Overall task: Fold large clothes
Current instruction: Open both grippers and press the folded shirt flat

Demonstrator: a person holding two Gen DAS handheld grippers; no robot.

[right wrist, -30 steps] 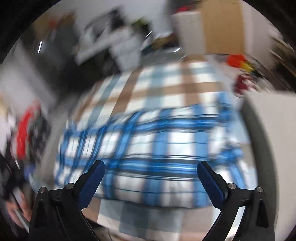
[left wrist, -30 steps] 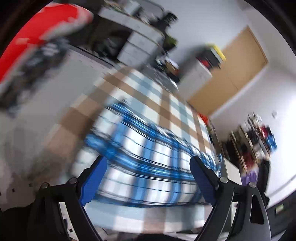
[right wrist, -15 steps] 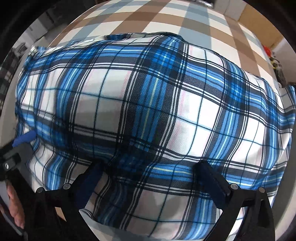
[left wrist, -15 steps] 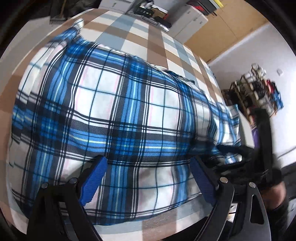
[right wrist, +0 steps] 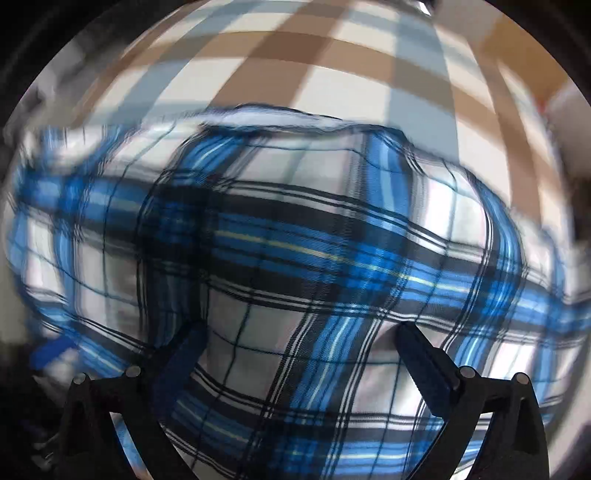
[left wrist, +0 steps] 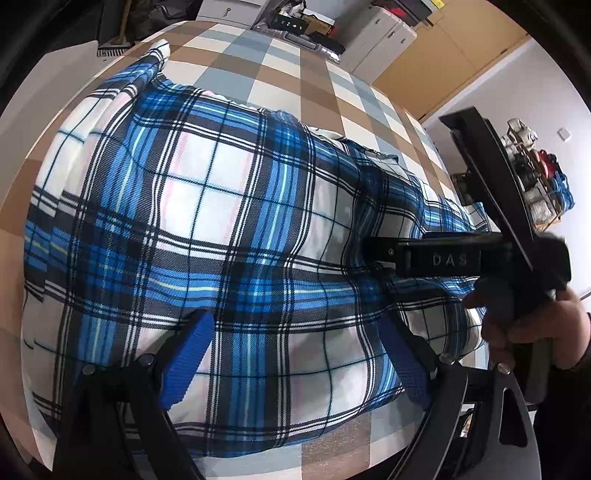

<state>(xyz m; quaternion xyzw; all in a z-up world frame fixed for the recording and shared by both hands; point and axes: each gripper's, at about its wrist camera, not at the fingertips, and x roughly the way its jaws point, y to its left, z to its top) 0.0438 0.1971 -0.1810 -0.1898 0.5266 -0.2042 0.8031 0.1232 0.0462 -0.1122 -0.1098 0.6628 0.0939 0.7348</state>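
So the blue plaid shirt point(left wrist: 229, 229) is spread across most of the tabletop point(left wrist: 317, 77), which has a brown, grey and white checked cover. The shirt runs from the near edge up toward the middle, with one sleeve or corner poking toward the far left corner. Fabric looks rumpled, with a ridge running across the right part.

The left hand-held gripper point(left wrist: 295, 354) hangs low over the near edge of the shirt, blue pads wide apart, nothing between them. The right hand-held gripper point(left wrist: 373, 251) comes in from the right edge in the left wrist view, held in the person's hand point(left wrist: 532, 328), and its tip sits down in a crease of the shirt. Can't tell from that angle whether it's pinching cloth. In its own view the right hand-held gripper point(right wrist: 299, 354) shows fingers spread wide over the plaid, though that shot is pretty smeared with blur.

Around the tabletop: white drawer units point(left wrist: 380, 33) and a wooden cabinet point(left wrist: 461, 51) past the far edge, black clutter point(left wrist: 299, 22) beside them, and a rack of stuff point(left wrist: 535, 173) off to the right by the wall.
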